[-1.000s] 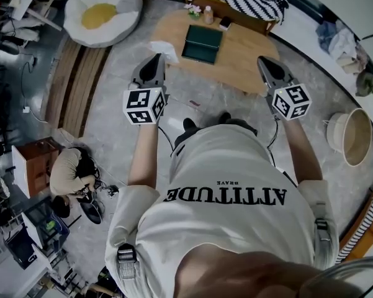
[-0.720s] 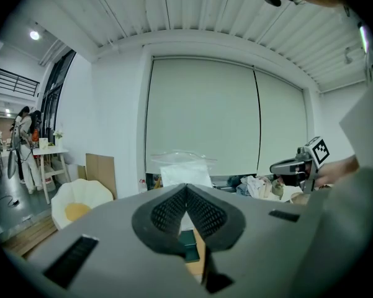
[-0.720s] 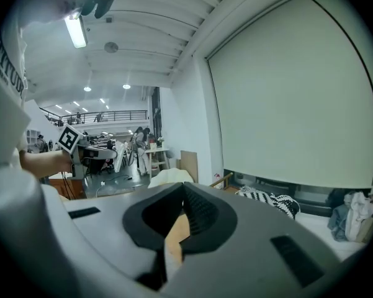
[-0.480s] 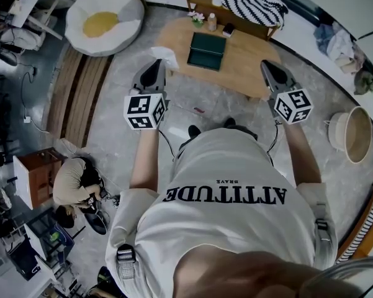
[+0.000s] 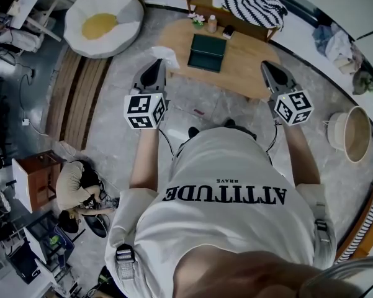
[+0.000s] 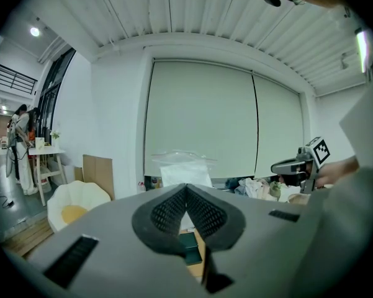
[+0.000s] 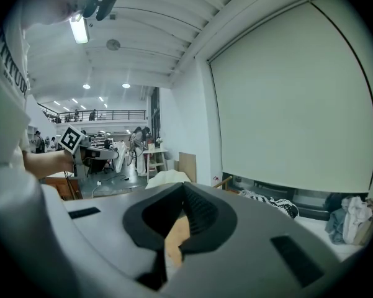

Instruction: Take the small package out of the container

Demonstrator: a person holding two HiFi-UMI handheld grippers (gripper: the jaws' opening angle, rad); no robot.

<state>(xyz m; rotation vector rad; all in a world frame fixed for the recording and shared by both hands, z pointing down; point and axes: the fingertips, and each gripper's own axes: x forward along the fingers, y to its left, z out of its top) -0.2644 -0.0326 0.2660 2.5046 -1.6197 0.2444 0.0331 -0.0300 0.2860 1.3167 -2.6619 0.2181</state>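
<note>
In the head view, the left gripper held the small package near the bench edge, clear of the container. The right gripper was well apart from it. In the left gripper view, the fingers were closed on limp plastic only, and such a thin pinch could slip and drop it. In the right gripper view, the fingers were closed on nothing, probably too far off to catch it.

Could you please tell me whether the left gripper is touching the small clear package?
Touching. The left gripper view shows the left gripper with its jaws shut on the small clear package, which stands up from their tips.
</note>
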